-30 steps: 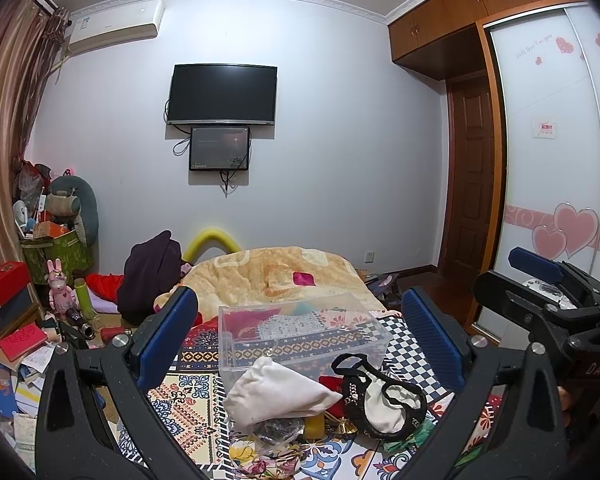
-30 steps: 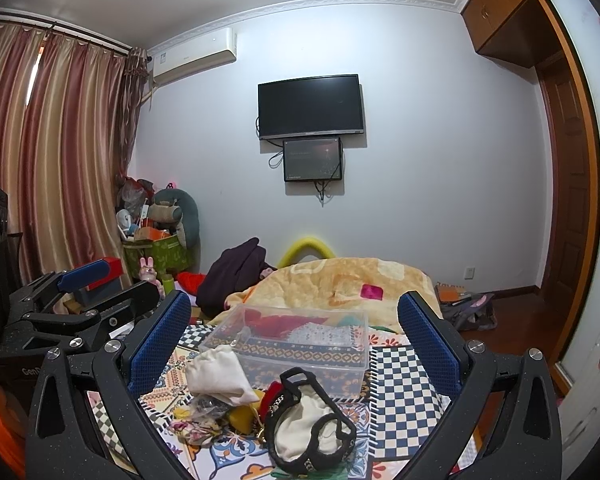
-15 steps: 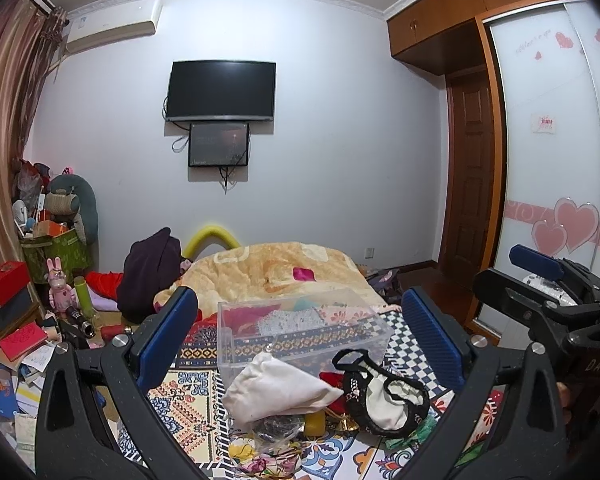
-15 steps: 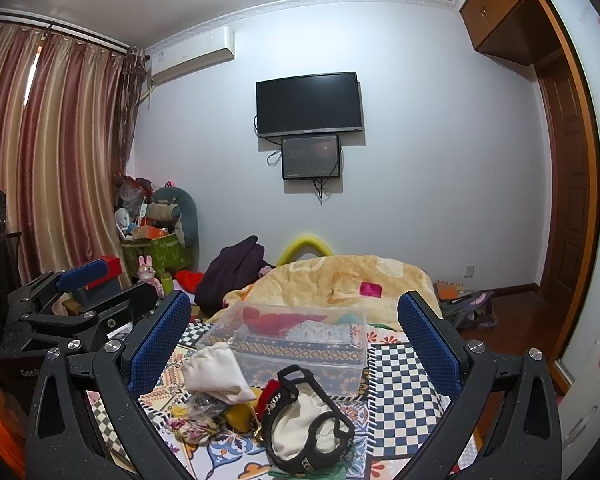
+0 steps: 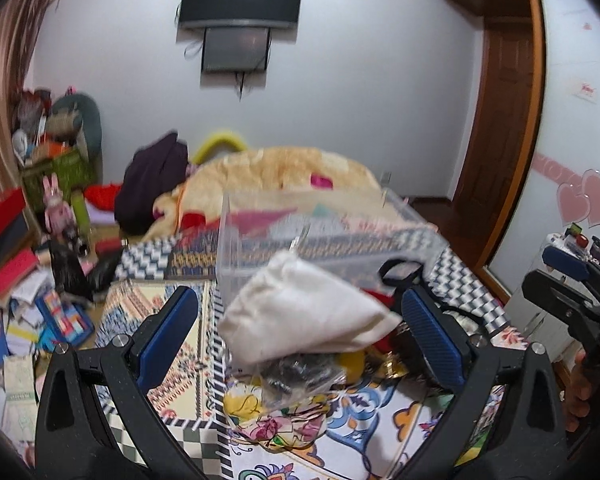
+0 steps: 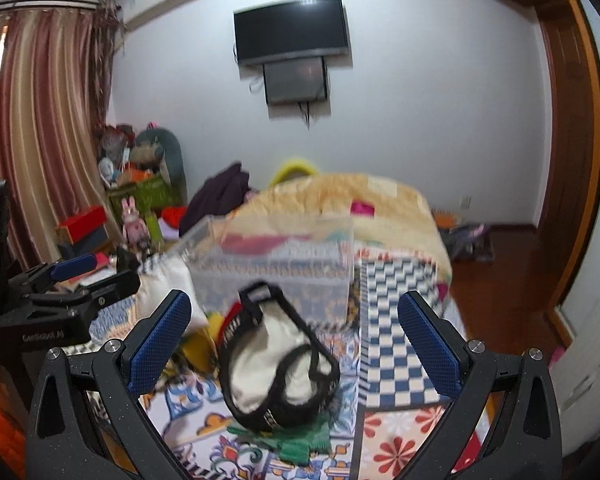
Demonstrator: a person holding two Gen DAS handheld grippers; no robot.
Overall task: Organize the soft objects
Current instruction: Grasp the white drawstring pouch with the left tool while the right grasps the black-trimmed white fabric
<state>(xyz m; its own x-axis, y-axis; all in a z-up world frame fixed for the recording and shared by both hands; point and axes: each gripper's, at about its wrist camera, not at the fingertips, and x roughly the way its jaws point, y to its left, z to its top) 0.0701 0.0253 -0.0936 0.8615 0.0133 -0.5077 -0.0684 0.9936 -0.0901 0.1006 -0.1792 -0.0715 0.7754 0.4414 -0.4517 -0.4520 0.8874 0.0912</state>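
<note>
Here, in the left wrist view, the left gripper (image 5: 298, 338) is spread wide with nothing between its blue pads (image 5: 168, 336). A white cloth bundle (image 5: 304, 316) lies between them on the patterned bed cover (image 5: 172, 336), its long axis running left to right and its narrowed end pointing right, toward the right-hand pad. It rests against the front wall of a clear plastic bin (image 5: 300, 248) and partly on top of a crinkled clear bag (image 5: 296, 372) and a floral cloth (image 5: 276, 424). The right gripper (image 5: 572, 276) shows at the right edge, apart from the pile.

In the right wrist view, the right gripper (image 6: 294, 344) is likewise released and empty. Between its pads lies a white pouch with black trim (image 6: 280, 356), its long axis slanting from upper left to lower right, the black loop end pointing up toward the bin (image 6: 276, 264). It lies partly on a green cloth (image 6: 300, 436). The white bundle (image 6: 168, 288) sits to the left, next to the left gripper (image 6: 88, 276), whose opening cannot be judged from this side.
</note>
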